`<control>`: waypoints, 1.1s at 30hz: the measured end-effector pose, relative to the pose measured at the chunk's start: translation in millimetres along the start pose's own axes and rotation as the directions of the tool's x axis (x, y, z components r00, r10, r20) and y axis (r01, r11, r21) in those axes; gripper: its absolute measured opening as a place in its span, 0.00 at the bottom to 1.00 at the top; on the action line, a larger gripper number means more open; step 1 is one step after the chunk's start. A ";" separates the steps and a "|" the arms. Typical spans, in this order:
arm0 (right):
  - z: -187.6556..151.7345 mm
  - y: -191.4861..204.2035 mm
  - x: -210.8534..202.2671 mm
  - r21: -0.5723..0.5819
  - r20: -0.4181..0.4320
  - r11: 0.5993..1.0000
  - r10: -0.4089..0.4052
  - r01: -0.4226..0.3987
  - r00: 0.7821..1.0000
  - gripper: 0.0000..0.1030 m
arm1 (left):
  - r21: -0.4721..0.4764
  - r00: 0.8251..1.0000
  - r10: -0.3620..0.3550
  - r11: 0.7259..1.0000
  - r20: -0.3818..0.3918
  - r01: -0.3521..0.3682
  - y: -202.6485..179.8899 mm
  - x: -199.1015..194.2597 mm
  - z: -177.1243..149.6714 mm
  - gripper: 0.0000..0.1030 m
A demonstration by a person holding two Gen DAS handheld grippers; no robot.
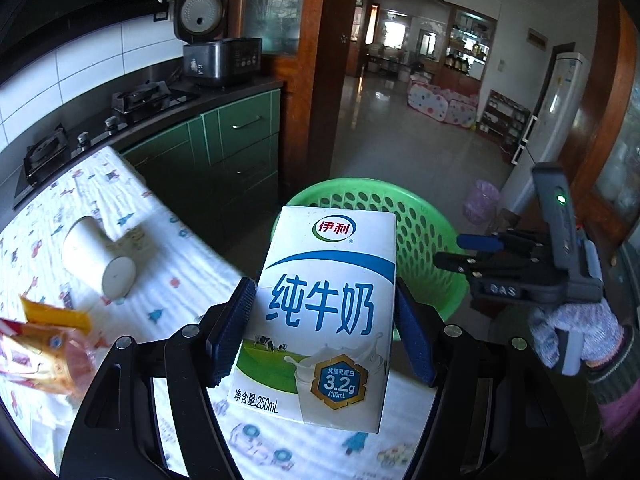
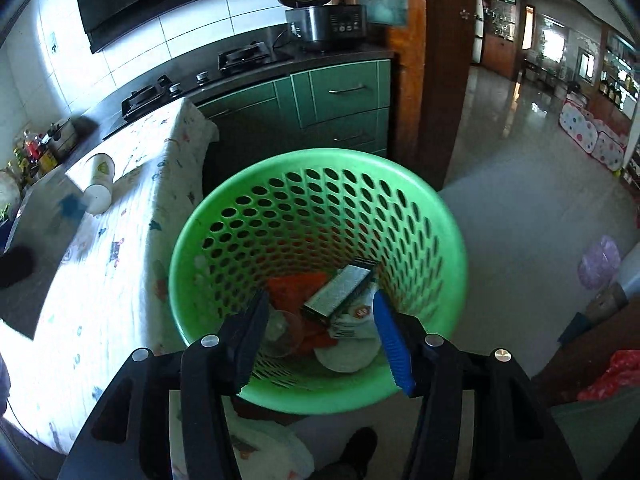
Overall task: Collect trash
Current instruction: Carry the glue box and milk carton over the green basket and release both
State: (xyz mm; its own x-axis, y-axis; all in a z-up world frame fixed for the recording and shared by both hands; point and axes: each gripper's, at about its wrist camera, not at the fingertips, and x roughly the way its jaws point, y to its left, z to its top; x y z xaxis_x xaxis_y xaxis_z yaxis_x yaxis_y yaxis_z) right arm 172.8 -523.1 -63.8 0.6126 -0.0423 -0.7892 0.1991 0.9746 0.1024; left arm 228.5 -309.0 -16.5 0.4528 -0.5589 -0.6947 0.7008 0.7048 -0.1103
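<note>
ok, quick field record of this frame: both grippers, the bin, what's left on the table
left gripper: shut on milk carton, carton upright, lifted above the table edge
right gripper: open, holding nothing, above the basket mouth
green basket: on the floor beside the table, already holds a small dark box and wrappers
table: white paper cup on its side, snack wrappers near the left edge

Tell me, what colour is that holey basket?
Bright green basket; the right wrist view shows it best.
</note>
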 end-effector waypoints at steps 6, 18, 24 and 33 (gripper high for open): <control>-11.1 -16.6 -9.2 0.017 0.014 1.000 -0.017 0.017 1.000 0.56 | 0.001 0.999 -0.015 1.000 -0.028 0.015 -14.3 31.6 13.7 0.65; -25.6 -22.1 -14.6 0.008 0.027 1.000 -0.012 0.012 1.000 0.63 | -0.007 0.995 0.001 1.000 -0.099 -0.001 -34.0 82.9 25.0 0.66; -29.8 -24.2 -15.4 0.014 0.024 1.000 -0.005 0.005 1.000 0.64 | -0.006 0.993 0.006 1.000 -0.115 -0.007 -34.5 92.8 24.5 0.67; -31.6 -20.7 -17.8 0.025 0.026 1.000 0.004 -0.005 1.000 0.64 | 0.009 0.996 0.015 1.000 -0.092 -0.015 -37.4 75.3 20.1 0.73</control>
State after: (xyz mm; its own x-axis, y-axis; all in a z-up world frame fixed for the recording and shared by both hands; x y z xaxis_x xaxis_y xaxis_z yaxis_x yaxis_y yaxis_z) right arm 133.6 -535.6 -70.9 0.6330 -0.0439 -0.7729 0.2149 0.9691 0.1209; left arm 247.5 -386.2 -50.5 0.4106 -0.5052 -0.7591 0.6989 0.7090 -0.0938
